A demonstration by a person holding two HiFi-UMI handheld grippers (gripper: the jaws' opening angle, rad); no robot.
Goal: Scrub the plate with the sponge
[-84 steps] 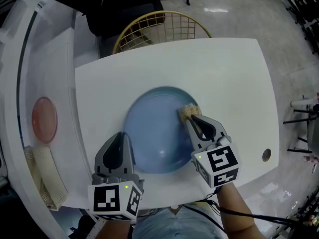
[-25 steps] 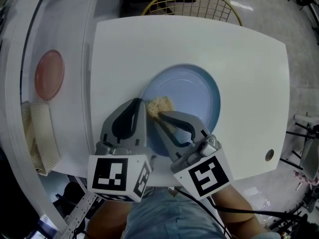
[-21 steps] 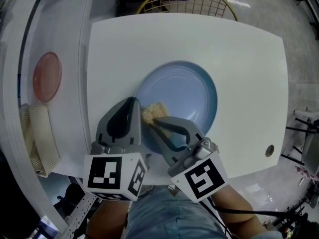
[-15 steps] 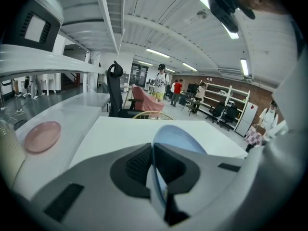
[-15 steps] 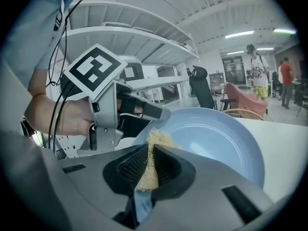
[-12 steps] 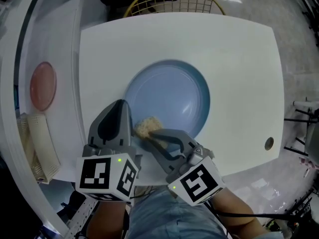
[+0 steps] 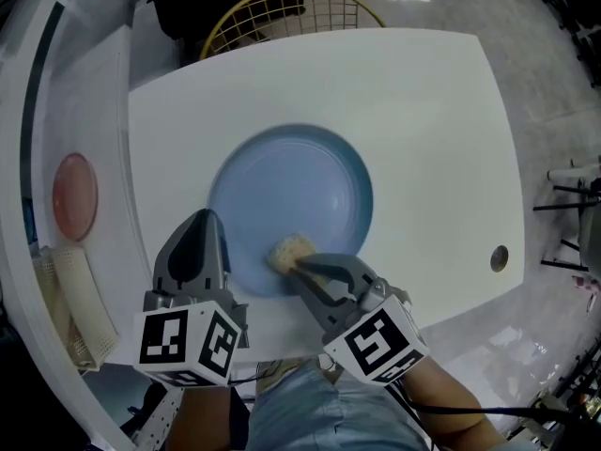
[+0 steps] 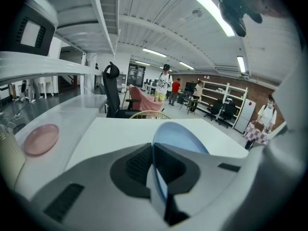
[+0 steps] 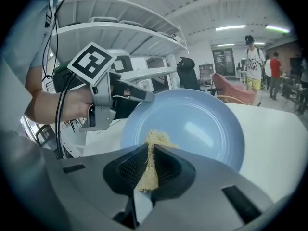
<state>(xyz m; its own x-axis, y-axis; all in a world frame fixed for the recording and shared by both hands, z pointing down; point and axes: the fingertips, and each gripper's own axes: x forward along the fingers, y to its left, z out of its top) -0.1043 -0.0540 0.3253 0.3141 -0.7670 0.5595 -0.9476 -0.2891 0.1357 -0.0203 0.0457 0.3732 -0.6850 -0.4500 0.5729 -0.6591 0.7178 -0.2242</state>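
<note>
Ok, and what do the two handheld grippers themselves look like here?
Both the left gripper and the right gripper have grey moulded bodies with tapering jaws lined with dark ribbed pads. Each carries a white cube printed with black square markers. A black cable trails from the right one.

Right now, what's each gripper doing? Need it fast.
Left gripper: shut on the blue plate at its rim.
Right gripper: shut on the sponge, pressed against the plate.

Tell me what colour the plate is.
The plate is light blue, clearest in the head view.
</note>
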